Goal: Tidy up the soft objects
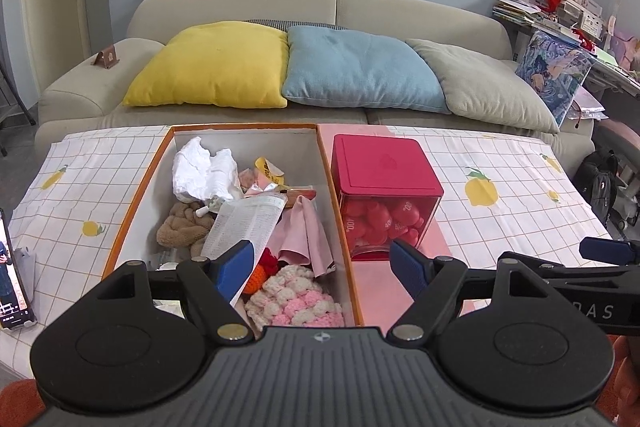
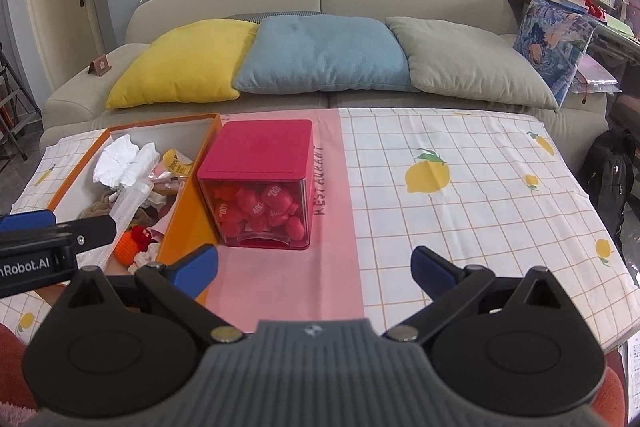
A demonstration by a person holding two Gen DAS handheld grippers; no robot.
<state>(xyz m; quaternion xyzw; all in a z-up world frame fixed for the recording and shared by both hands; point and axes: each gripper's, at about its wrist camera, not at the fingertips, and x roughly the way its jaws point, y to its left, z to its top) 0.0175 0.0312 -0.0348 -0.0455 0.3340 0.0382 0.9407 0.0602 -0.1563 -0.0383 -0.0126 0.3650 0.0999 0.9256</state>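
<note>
Pink-and-white crocheted yarn piece [image 1: 296, 297] lies at the near end of the orange-rimmed cardboard box [image 1: 132, 195] on the desk. I hold left gripper [image 1: 320, 267] and right gripper [image 2: 314, 267] spread, empty. Soft, light, compressible, I judge; pinch its raised middle.

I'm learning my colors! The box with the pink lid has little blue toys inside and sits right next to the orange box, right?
Almost. The toys inside the box with the pink lid are red, not blue; the right wrist view shows them through its clear wall. The rest holds: it sits right next to the orange box.
</note>
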